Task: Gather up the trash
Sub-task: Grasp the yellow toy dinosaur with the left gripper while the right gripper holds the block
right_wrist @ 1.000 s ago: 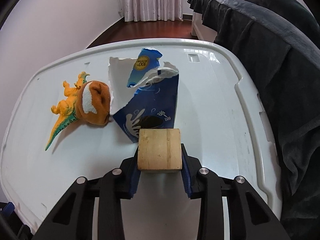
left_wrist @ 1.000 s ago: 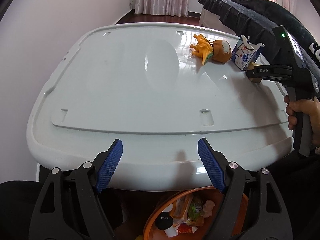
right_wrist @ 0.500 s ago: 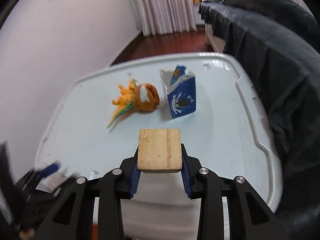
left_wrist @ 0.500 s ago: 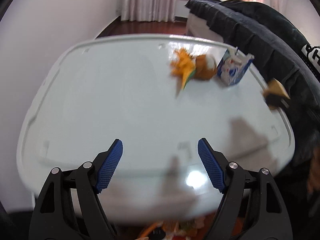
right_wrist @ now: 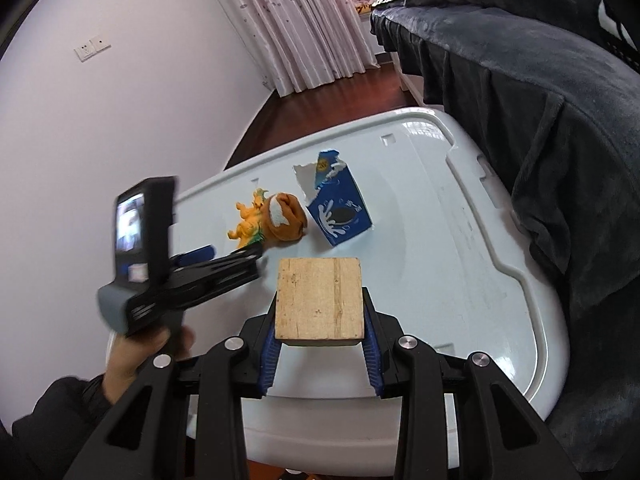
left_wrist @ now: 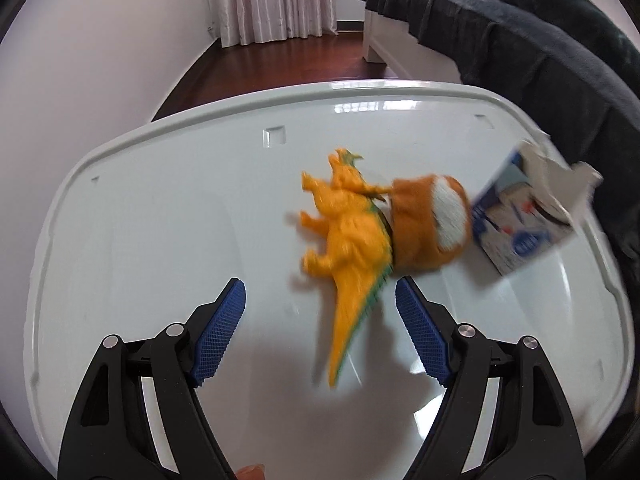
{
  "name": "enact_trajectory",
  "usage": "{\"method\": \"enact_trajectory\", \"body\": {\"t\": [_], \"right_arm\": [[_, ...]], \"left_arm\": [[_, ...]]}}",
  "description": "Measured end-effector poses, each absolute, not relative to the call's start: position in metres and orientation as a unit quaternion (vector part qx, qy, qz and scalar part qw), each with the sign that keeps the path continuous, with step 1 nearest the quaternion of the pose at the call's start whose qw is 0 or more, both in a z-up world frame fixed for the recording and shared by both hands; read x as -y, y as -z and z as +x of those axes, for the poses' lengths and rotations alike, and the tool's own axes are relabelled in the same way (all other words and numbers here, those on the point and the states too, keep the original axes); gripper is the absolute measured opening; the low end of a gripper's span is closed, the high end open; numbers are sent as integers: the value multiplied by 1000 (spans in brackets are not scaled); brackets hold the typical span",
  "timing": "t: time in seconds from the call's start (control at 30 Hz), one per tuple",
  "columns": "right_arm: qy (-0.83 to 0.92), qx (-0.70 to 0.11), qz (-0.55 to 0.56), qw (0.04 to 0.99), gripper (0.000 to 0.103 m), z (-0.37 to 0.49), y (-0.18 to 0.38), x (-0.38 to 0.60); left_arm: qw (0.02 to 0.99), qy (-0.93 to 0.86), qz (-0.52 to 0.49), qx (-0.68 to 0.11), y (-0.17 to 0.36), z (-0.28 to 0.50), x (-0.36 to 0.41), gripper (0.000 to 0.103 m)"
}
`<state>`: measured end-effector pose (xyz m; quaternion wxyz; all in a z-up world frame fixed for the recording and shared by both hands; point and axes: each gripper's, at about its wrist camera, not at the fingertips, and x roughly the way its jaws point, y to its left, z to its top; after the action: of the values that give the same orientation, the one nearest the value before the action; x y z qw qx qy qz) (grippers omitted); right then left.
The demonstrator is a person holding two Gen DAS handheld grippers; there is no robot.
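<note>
Since a second ago your left tool (left_wrist: 320, 330) has swept across the surface (left_wrist: 140, 240) toward the toy dinosaur (left_wrist: 348, 236) — spread, empty. Your right tool (right_wrist: 320, 350) pinches the wooden block (right_wrist: 320, 304), not yet binned — the torn carton (right_wrist: 340, 212) remains beside the brown plush (right_wrist: 286, 220).

Both wrist cameras look steeply down, sharing the white lid (left_wrist: 160, 240).

A plain pale lilac wall (right_wrist: 120, 128) is seen on the left, fitted with a white double socket plate (right_wrist: 92, 48). Dark reddish-brown wooden flooring (left_wrist: 288, 62) is laid beyond — reaching sheer pink pleated curtains (right_wrist: 312, 20), through which daylight is let in. A bed draped in a dark charcoal plush blanket (right_wrist: 532, 92) is set along the right.
</note>
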<state>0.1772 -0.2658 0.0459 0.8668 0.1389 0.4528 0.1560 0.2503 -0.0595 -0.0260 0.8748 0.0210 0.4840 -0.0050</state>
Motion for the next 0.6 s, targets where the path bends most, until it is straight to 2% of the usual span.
{"method": "enact_trajectory", "body": {"t": [0.27,0.6], "right_arm": [[-161,-451,141,866,35,179,-46,265],[-162,-451,135,867,35,180,-46,263]], "left_arm": [[881,-15,-14,-473,22,274,35,76],[882,1,31,-471,26,306,57,76]]}}
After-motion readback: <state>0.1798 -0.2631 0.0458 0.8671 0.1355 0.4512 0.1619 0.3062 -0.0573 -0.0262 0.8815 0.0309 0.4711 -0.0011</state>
